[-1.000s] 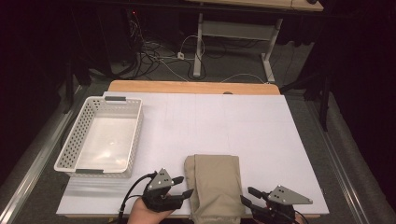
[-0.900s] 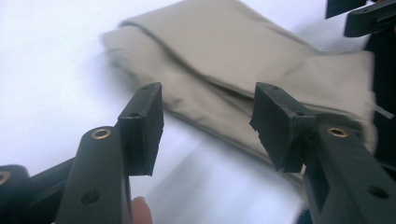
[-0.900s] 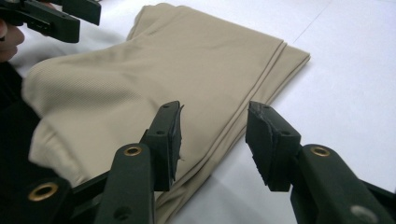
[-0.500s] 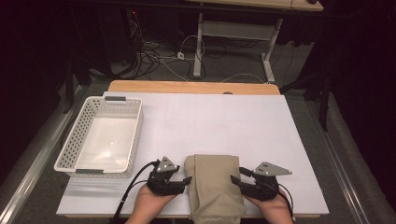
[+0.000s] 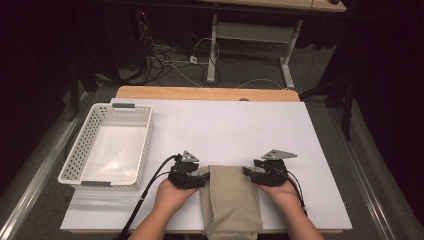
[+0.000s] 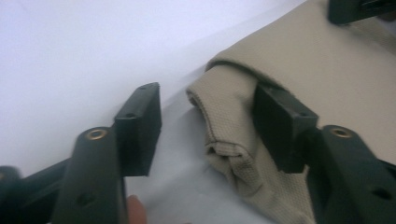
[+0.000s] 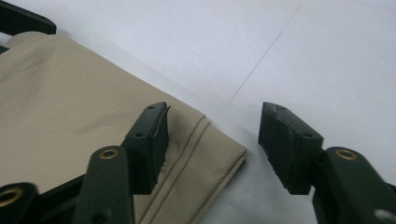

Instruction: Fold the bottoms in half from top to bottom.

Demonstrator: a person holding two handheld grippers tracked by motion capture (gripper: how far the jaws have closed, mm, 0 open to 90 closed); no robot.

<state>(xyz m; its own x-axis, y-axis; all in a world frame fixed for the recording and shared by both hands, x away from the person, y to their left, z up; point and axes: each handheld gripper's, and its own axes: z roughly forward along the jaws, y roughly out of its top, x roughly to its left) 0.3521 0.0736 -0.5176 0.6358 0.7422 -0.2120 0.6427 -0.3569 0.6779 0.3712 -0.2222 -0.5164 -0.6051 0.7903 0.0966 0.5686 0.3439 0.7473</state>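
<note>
Big white table board, white perforated plastic basket sitting well off to your left, nothing in it. The folded beige fabric piece lies flat at the near edge of the board, between your hands, its near end hanging just over the edge. Your left gripper is at the cloth's far-left corner: its jaws have just been closing, the rolled hem sits between them, one pad touching it, the other apart (not a clamp yet). Your right gripper is at the far-right corner: its jaws have just been opening, they stand apart, the stitched corner lies in the gap, neither pad pressing. Risks, as I judge it: close on the left now and you likely pinch only the top fold, so the layers peel apart on lift. The right corner sits low against the board; close too high and the pads skim over it. Uneven timing would skew the fold.
</note>
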